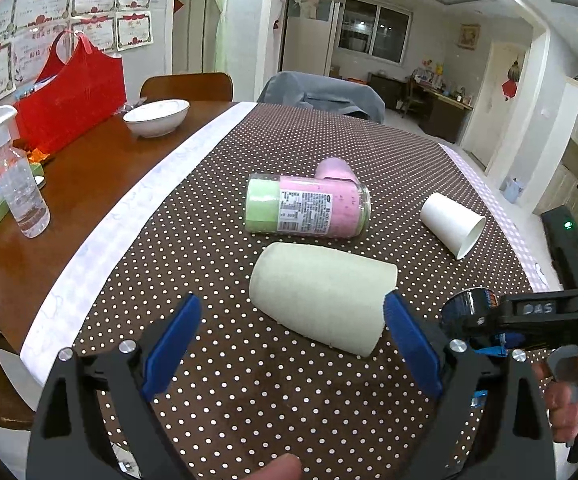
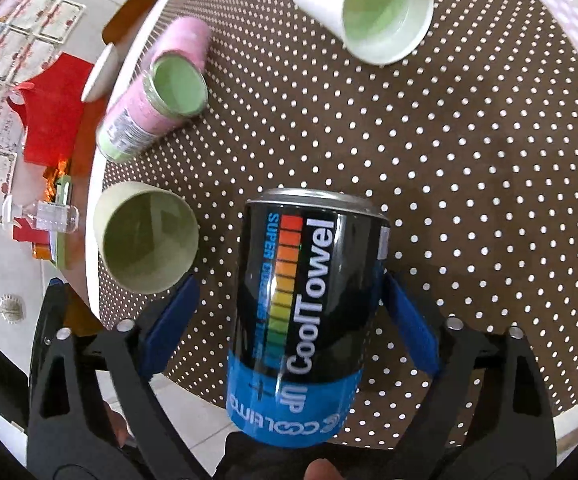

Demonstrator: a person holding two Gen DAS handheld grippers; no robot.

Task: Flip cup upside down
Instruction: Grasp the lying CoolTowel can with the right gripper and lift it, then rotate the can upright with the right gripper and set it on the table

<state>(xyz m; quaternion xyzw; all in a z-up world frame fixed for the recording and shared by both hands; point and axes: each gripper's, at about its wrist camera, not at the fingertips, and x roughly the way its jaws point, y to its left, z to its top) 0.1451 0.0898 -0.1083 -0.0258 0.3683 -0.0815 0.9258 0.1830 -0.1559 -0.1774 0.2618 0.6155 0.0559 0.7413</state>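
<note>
A cream cup (image 1: pixel 321 296) lies on its side on the dotted tablecloth (image 1: pixel 217 360), just ahead of my left gripper (image 1: pixel 293 320), which is open; its right pad (image 1: pixel 409 344) is close to the cup's rim. The cup also shows in the right wrist view (image 2: pixel 145 236), open mouth toward the camera. My right gripper (image 2: pixel 289 316) sits around a black and blue "CoolTowel" can (image 2: pixel 305 316); its left pad (image 2: pixel 169 324) stands apart from the can, so the grip is unclear. The can also shows in the left wrist view (image 1: pixel 469 308).
A pink and green jar (image 1: pixel 309 210) lies on its side behind the cream cup, a pink cup (image 1: pixel 335 170) behind it. A white paper cup (image 1: pixel 453 224) lies at the right. A white bowl (image 1: pixel 156 117), a spray bottle (image 1: pixel 17 184) and a red bag (image 1: pixel 69 100) stand on the bare wood at the left.
</note>
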